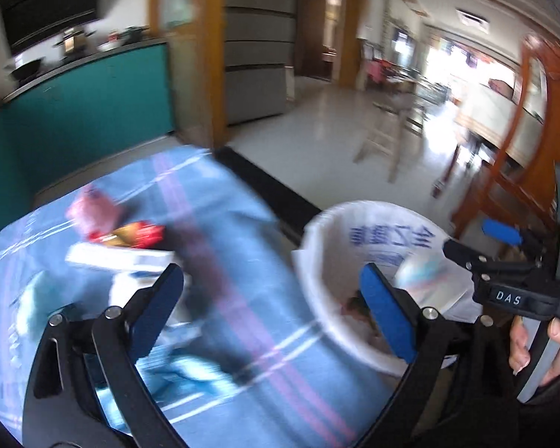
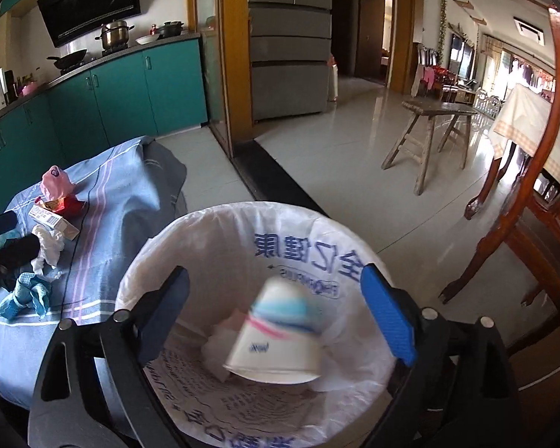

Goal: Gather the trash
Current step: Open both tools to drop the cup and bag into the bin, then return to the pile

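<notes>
Left wrist view: your left gripper (image 1: 272, 310) gapes empty above the blue striped cloth (image 1: 242, 336) — next, crumpled wrappers there (blurred). Right wrist view: your right gripper (image 2: 276, 317), jaws wide, over the white bag-lined bin (image 2: 220, 224) — the white paper cup (image 2: 276, 339) tumbles inside; keep centred.

The tall grey multi-door refrigerator (image 2: 290, 41) stands at the back; left of it run the teal kitchen cabinets (image 2: 123, 89) bearing a steel lidded pot (image 2: 114, 35) and black wok (image 2: 71, 59); right of it, a weathered wooden stool (image 2: 429, 138) on pale floor tiles (image 2: 336, 164).
</notes>
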### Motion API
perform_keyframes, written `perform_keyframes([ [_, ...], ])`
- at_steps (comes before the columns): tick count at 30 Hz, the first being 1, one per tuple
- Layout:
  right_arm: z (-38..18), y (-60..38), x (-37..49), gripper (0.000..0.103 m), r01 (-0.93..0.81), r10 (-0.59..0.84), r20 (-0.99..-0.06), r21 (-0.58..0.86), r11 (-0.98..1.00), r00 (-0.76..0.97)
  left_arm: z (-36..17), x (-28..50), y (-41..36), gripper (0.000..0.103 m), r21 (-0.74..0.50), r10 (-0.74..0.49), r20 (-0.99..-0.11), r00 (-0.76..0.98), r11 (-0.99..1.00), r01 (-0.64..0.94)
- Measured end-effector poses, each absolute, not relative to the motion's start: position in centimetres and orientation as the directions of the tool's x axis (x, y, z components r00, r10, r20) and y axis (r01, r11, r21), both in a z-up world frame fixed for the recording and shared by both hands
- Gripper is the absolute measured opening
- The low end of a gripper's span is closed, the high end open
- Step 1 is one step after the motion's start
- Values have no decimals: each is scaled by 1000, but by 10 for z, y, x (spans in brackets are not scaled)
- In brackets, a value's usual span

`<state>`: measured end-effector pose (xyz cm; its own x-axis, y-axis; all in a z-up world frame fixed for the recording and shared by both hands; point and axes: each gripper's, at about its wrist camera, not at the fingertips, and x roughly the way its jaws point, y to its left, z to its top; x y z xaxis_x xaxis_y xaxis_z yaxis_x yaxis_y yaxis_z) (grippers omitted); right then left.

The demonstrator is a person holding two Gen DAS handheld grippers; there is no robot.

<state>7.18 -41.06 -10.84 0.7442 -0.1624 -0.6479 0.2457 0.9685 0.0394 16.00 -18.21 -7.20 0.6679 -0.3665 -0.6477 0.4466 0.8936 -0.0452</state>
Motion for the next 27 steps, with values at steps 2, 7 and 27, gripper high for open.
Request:
perform_keyframes([
  [2,-106,-399,80,91,212,-129,-652,49,976,747,-68,165,-160,95,-55,-329,-646,689,920,388],
  [7,-95,-363,90,94,136,-102,-633,6,991,768,-58,166,-105,96,-45,-229,-615,755,966,256],
  [27,-106,-202,153,94,-261,247,-681,85,962,689,-76,142,67,97,-14,75,-694,716,993,-117],
])
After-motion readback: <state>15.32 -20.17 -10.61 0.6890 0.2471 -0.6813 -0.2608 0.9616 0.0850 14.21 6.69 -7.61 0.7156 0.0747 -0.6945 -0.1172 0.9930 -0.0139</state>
